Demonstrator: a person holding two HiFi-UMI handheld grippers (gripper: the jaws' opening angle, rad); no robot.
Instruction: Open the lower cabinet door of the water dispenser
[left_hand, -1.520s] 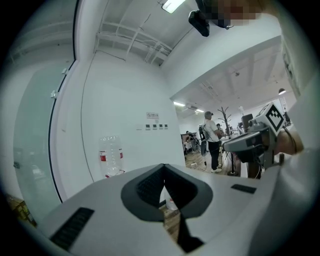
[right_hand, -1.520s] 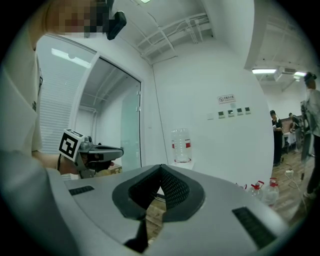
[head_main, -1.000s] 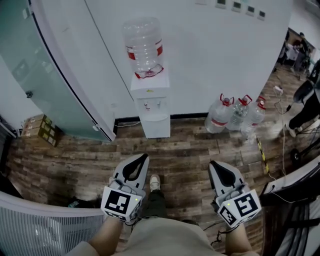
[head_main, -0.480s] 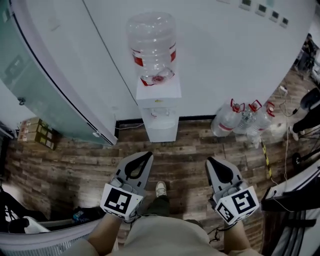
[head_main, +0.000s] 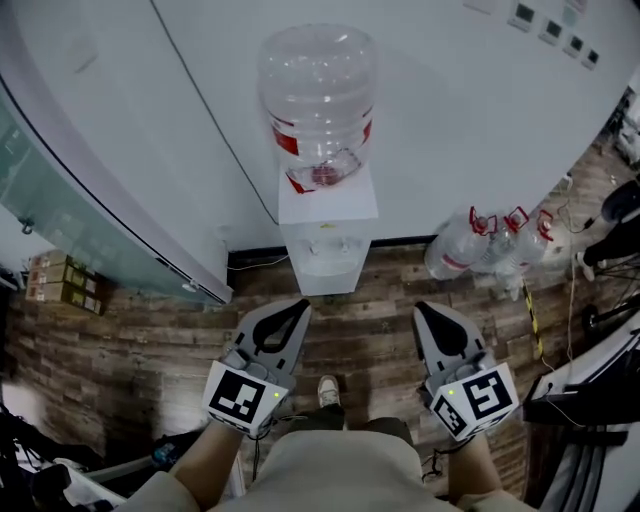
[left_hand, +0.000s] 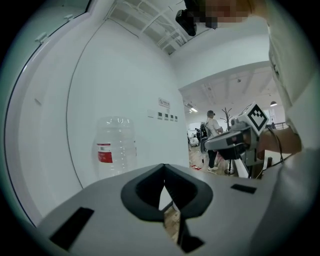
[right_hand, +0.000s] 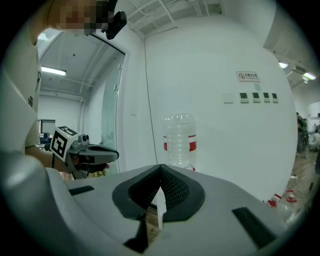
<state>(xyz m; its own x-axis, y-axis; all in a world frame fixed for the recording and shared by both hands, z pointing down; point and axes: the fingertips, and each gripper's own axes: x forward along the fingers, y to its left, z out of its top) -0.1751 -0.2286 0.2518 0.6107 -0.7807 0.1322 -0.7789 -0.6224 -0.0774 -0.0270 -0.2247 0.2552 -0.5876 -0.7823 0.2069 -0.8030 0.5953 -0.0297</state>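
A white water dispenser (head_main: 322, 240) stands against the white wall, with a clear bottle (head_main: 316, 105) bearing a red label upside down on top. Its lower cabinet front is foreshortened from above; I cannot make out the door. My left gripper (head_main: 296, 306) and right gripper (head_main: 424, 310) are held side by side above the wooden floor, short of the dispenser and apart from it. Both have their jaws shut with nothing between them. The bottle (left_hand: 116, 146) shows ahead in the left gripper view, and the bottle (right_hand: 179, 141) also stands ahead in the right gripper view.
Three spare water bottles (head_main: 478, 248) stand on the floor right of the dispenser. A glass partition (head_main: 60, 215) runs along the left, with cardboard boxes (head_main: 62, 280) at its foot. Cables and a table edge (head_main: 590, 370) lie at the right. The person's shoe (head_main: 328, 390) is between the grippers.
The person has walked toward the dispenser: it and its bottle have grown larger and nearer in the head view. Both grippers travelled forward with the person, jaws staying shut.
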